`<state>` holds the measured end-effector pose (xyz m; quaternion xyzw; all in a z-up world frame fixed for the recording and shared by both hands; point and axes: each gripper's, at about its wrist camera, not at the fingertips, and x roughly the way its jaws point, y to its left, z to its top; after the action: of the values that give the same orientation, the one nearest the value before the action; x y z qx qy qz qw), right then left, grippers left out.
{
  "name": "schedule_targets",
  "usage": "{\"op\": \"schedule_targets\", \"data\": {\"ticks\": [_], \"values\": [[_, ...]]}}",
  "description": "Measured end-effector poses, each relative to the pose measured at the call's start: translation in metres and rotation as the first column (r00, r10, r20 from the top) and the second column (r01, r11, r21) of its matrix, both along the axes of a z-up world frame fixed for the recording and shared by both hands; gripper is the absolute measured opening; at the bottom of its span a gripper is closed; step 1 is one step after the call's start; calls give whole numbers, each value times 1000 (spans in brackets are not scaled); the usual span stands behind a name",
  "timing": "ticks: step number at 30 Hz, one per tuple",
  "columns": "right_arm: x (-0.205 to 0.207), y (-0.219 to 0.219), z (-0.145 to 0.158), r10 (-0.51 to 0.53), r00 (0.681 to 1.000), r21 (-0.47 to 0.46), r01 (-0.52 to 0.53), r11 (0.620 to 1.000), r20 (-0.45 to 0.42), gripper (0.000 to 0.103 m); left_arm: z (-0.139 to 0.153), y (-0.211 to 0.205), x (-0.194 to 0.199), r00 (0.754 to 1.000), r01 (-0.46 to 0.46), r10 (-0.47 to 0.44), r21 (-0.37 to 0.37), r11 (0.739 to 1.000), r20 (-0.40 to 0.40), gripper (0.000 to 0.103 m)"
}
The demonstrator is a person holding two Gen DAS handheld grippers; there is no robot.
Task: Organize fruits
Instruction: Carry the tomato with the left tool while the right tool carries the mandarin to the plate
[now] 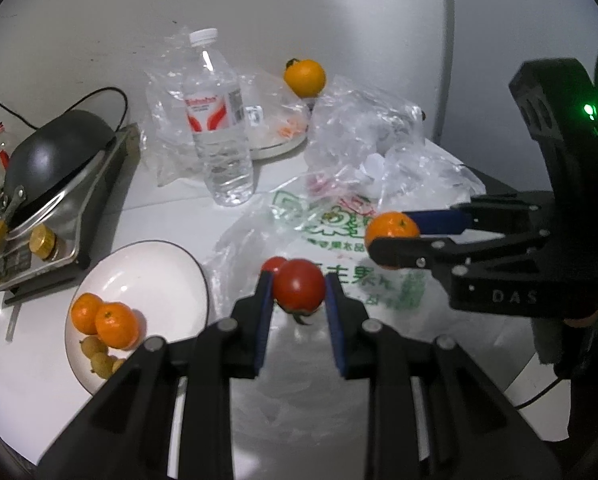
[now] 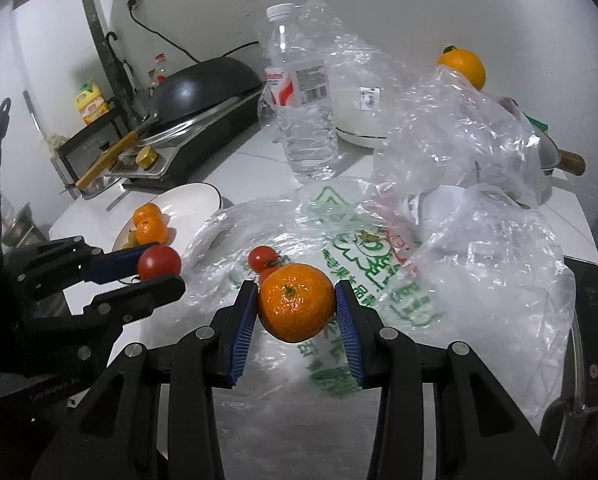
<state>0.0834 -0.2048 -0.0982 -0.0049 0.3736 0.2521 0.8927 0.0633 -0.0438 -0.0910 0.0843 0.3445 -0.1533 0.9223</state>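
Note:
My left gripper [image 1: 298, 286] is shut on a red tomato [image 1: 299, 290], held just above the printed plastic bag [image 1: 339, 256]. In the right wrist view that gripper [image 2: 155, 270] and its tomato [image 2: 159, 262] show at the left. My right gripper [image 2: 295, 304] is shut on a mandarin [image 2: 293, 302]; the left wrist view shows this gripper [image 1: 391, 238] with the mandarin [image 1: 391, 226] at the right. Two more tomatoes [image 2: 263, 258] lie on the bag. A white plate [image 1: 147, 272] holds two mandarins [image 1: 105, 320] and several small yellowish fruits [image 1: 99, 354]. An orange [image 1: 304, 77] rests at the back.
A clear water bottle [image 1: 219, 120] stands mid-counter. Crumpled clear bags [image 2: 451, 120] cover the right and a far white dish [image 1: 283, 142]. A black wok [image 1: 55, 152] sits on a cooker [image 1: 79, 208] at the left. The wall rises close behind.

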Motion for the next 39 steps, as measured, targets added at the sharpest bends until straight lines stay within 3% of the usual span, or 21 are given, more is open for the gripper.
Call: {"op": "schedule_targets", "data": {"ticks": [39], "values": [[9,97,7,106,994,-82,-105,991,-2,42,-2,100,-1,992,-119,120,-37,992,40,26]]}}
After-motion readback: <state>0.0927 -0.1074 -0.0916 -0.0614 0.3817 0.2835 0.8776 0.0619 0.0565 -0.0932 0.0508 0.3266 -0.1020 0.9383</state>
